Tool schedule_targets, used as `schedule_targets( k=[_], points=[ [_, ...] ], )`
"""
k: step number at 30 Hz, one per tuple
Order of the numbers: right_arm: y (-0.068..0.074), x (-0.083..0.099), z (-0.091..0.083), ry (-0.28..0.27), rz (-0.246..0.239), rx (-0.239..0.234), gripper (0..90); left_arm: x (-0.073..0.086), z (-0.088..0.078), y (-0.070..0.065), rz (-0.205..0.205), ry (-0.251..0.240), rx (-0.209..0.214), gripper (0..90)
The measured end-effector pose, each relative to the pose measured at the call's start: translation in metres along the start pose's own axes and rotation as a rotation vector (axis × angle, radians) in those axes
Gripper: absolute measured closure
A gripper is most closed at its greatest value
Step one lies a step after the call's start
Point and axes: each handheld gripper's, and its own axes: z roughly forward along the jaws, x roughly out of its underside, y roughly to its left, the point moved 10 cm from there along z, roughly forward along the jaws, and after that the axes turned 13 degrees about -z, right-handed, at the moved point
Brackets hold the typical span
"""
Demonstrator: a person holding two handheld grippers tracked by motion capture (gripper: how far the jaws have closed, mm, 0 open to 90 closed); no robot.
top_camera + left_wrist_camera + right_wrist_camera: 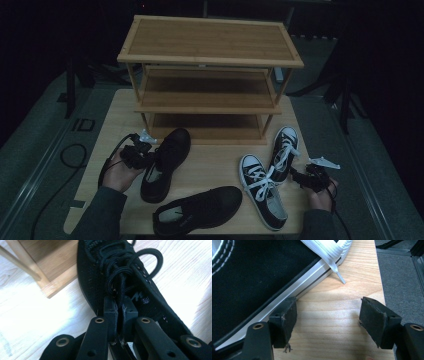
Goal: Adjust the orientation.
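**Left gripper clamped on the black knit sneaker's collar**

The left gripper has its jaws pressed together on the collar edge of the black knit sneaker, thin fabric pinched between the pads. That pinch is really clear in the left gripper view, along with the black laces; from the high view you mostly just get the left hand tucked against the shoe's heel side.

That sneaker sits just in front of the bamboo shoe rack, toward the rack's left leg, with its long axis running toe-to-rack, heel toward the person, tilted slightly.

The right gripper is spread wide, nothing between the pads. The right gripper view shows one jaw right beside the white rubber sole of a black canvas sneaker, with a white lace tip on the wood. Whether it touches, I can't tell.

In the high view, the canvas pair lies in front of the rack's right leg, laces tangled together, and the second black knit sneaker lies crosswise well in front of the rack.
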Motion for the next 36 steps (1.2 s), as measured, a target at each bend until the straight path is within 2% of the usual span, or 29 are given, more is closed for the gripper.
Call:
schedule_targets(
  k=[2,5,9,12,24,26,32,36],
  points=[
    [0.0,0.0,0.0,0.0,0.0,0.0,30.0,0.001,-0.002,0.006,0.005,0.004,-0.023,86.3],
    [0.0,0.0,0.0,0.0,0.0,0.0,30.0,0.002,-0.006,0.018,-0.009,0.002,-0.054,86.4],
    [0.0,0.0,0.0,0.0,0.0,0.0,30.0,0.005,-0.008,0.033,-0.044,-0.006,-0.079,86.3],
    [0.0,0.0,0.0,0.0,0.0,0.0,30.0,0.006,-0.009,0.039,-0.058,-0.008,-0.077,86.3],
    [0.0,0.0,0.0,0.0,0.0,0.0,30.0,-0.001,-0.008,0.04,-0.032,-0.021,-0.09,86.4],
    [0.0,0.0,0.0,0.0,0.0,0.0,30.0,-0.003,-0.007,0.041,-0.025,-0.026,-0.108,86.4],
    [0.0,0.0,0.0,0.0,0.0,0.0,29.9,-0.007,-0.006,0.044,-0.021,-0.024,-0.13,86.4],
    [0.0,0.0,0.0,0.0,0.0,0.0,30.0,-0.006,-0.006,0.044,-0.021,-0.018,-0.121,85.2]
  ],
)
